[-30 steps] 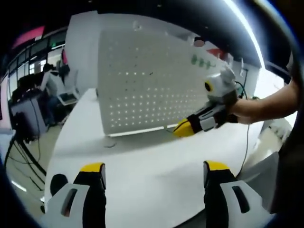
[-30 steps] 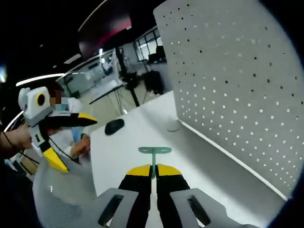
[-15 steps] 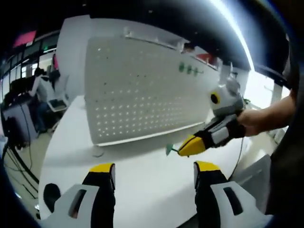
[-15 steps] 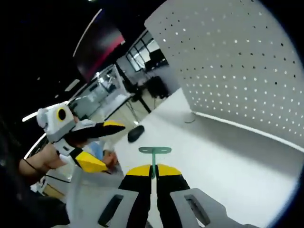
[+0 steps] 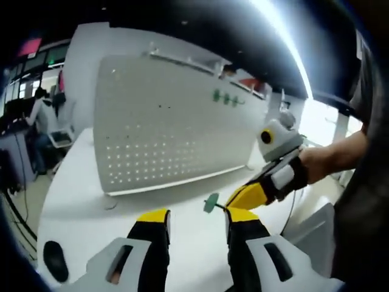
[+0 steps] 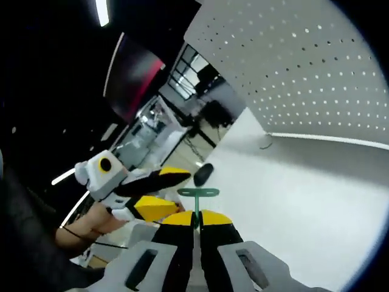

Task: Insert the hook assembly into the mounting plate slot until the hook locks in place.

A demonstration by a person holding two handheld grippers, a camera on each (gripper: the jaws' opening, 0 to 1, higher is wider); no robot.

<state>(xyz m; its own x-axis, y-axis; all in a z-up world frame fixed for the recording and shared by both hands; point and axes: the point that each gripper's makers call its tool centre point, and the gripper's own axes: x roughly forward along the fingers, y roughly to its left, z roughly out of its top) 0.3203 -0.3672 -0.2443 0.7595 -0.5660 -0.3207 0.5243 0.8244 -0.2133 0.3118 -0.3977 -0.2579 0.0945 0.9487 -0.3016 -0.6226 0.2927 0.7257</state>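
Hook assembly [image 6: 197, 202]: green, flat cross-head on a thin stem, pinched between the closed jaws of my right gripper [image 6: 196, 220], stem running forward along them. Mounting plate [image 6: 316, 67]: white perforated board, upright on the white surface [image 6: 285, 201], ahead and right of those jaws, well apart. Left gripper [image 5: 196, 216]: jaws parted, holding nothing, hook head just ahead of them. I judge the right hand must carry the hook across to the board.
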